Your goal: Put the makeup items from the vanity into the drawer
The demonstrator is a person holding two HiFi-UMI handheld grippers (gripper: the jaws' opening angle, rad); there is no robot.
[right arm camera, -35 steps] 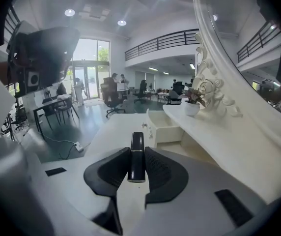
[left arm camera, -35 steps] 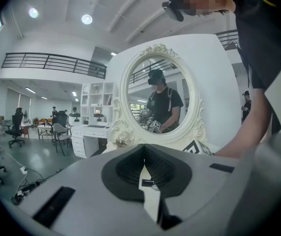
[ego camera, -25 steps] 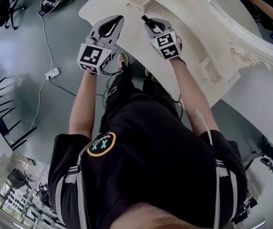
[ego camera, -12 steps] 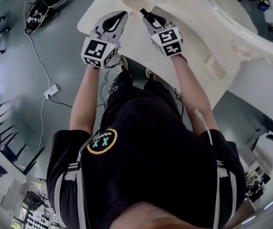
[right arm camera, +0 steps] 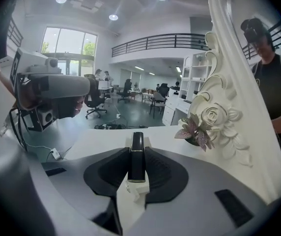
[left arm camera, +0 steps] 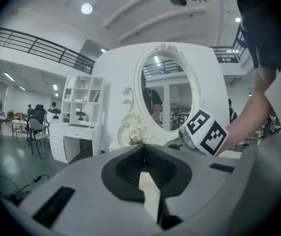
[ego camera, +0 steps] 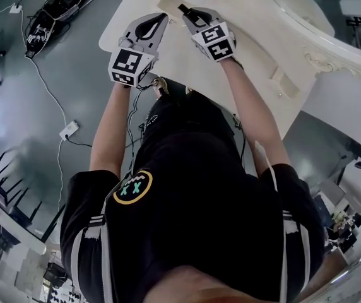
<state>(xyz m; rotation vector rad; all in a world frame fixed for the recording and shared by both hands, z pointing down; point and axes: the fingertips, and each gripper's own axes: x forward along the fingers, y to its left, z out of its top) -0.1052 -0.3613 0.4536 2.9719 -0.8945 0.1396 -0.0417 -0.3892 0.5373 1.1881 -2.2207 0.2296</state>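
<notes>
Both of the person's grippers are out over the vanity [ego camera: 187, 62] top, side by side. The right gripper [right arm camera: 137, 149] is squeezed narrow on a slim black tube [right arm camera: 137, 162]. The tube stands upright between the pads with its top poking out past the tips. In the head view the tube is up near 12 o'clock of the frame, over the cream top. It's right next to a boxy cream part of the vanity, can't tell if that's the drawer. The left gripper [left arm camera: 143, 150] is at 9 o'clock of the right one, jaws pinched together with nothing in them. A little pink-leafed plant [right arm camera: 194, 131] sits at 2 o'clock from the tube, at the foot of the carved mirror [left arm camera: 172, 90] frame.
</notes>
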